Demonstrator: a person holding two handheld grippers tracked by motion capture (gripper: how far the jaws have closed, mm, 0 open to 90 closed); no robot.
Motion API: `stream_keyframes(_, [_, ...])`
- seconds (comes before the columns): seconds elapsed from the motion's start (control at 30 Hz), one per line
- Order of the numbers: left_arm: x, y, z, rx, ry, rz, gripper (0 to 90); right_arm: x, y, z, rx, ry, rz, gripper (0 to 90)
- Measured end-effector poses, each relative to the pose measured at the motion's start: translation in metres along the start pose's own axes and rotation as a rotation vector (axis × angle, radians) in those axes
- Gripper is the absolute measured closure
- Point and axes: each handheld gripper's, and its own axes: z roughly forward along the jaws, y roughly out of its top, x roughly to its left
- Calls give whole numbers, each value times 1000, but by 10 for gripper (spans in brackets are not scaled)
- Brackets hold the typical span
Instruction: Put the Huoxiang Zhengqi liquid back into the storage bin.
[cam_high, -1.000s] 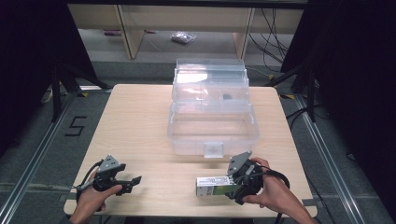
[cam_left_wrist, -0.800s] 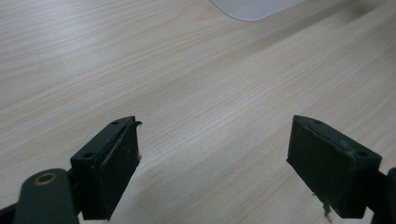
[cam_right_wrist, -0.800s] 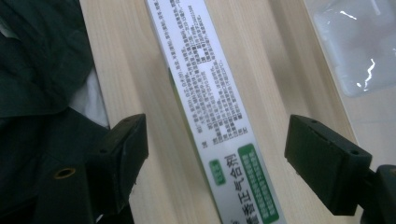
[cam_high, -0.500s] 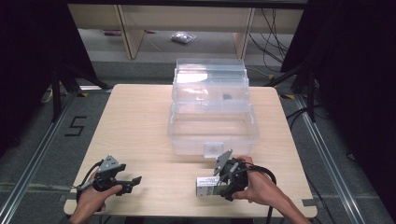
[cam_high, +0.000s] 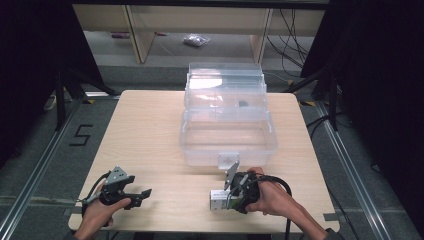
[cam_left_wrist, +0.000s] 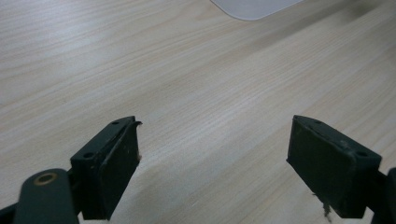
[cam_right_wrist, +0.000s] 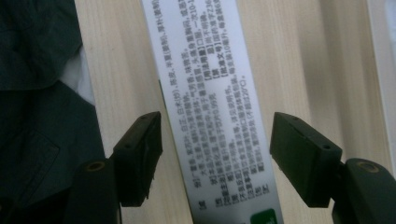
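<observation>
Right tongs (cam_right_wrist: 212, 158) wide apart astride white box (cam_right_wrist: 205, 93), not gripping, left tongs (cam_left_wrist: 212, 168) wide, nothing btwn

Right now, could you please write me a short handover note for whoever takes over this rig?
Left gripper: open, holding nothing, low over the table at its near left.
Right gripper: open, jaws either side of the small white printed box lying near the front edge, not shut on it.
Clear bin: open at table centre, with its lid up behind it.
Done: right gripper lined up on the box.
Left: shut and lift; destination unknown.
</observation>
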Motion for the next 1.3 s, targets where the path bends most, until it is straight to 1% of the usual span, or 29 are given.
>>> stream_keyframes(0.03, [0,0,-1,6,0,-1,159,0,2,2,7,8,-11,378])
stream_keyframes(0.07, [0,0,-1,8,0,1,159,2,3,2,18,6,17,394])
stream_keyframes(0.1, [0,0,-1,6,0,-1,160,0,4,3,12,12,-19,407])
stream_keyframes(0.13, [0,0,-1,6,0,-1,159,0,4,3,12,12,-19,407])
stream_keyframes(0.17, [0,0,-1,6,-1,-1,160,1,5,4,25,16,8,422])
stream_keyframes(0.27, [1,0,-1,10,-3,4,160,-1,7,6,38,23,-1,448])
stream_keyframes(0.33, [1,0,-1,9,-3,2,159,-4,7,7,26,28,-37,461])
stream_keyframes(0.37, [0,0,-1,6,-2,-1,160,-4,7,7,34,28,-43,468])
stream_keyframes(0.4, [0,0,0,6,-2,0,160,-6,9,8,28,30,-77,474])
stream_keyframes(0.43, [0,0,0,7,-2,0,160,-6,9,9,30,35,-72,485])
stream_keyframes(0.47, [0,0,-1,6,-2,-1,160,-4,9,9,46,36,-50,502])
stream_keyframes(0.5, [0,0,-1,6,-2,-1,159,-4,9,9,46,36,-50,502])
stream_keyframes(0.53, [1,0,-1,12,-3,4,159,-2,10,9,61,44,-23,510])
stream_keyframes(0.57, [0,0,0,6,-2,-1,159,-4,11,10,78,46,-62,543])
stream_keyframes(0.6, [0,0,0,6,-2,-1,160,-3,11,11,80,42,-68,567])
stream_keyframes(0.67, [1,0,-1,11,-3,4,160,-3,12,12,90,42,-98,585])
stream_keyframes(0.7, [1,0,-1,11,-3,4,159,-3,12,12,90,42,-98,585])
stream_keyframes(0.8, [1,0,-1,12,-3,3,159,-1,15,10,113,37,-114,620])
stream_keyframes(0.83, [1,0,-1,7,-4,0,160,-1,17,10,114,38,-159,640])
stream_keyframes(0.9, [1,0,-1,5,-5,0,160,1,18,9,132,32,-159,645])
stream_keyframes(1.0, [1,0,-1,5,-5,0,160,1,18,8,135,32,-161,646])
stream_keyframes(1.03, [1,0,-1,5,-5,0,160,-1,17,9,123,34,-189,647])
stream_keyframes(1.07, [1,0,-1,6,-4,0,160,-1,16,6,128,46,-158,647])
stream_keyframes(1.1, [1,0,-1,7,-4,0,160,-3,15,5,122,40,-186,647])
stream_keyframes(1.13, [1,0,-1,7,-4,0,160,-3,15,5,122,40,-186,647])
stream_keyframes(1.17, [0,0,-1,7,-2,-1,160,-4,12,2,104,42,-156,647])
stream_keyframes(1.2, [0,0,-1,7,-2,-1,160,-4,12,2,104,42,-156,647])
stream_keyframes(1.23, [0,0,0,6,-1,-1,160,-5,11,-3,103,37,-143,646])
stream_keyframes(1.3, [0,0,-1,8,-1,-1,159,-8,9,-7,101,36,-142,647])
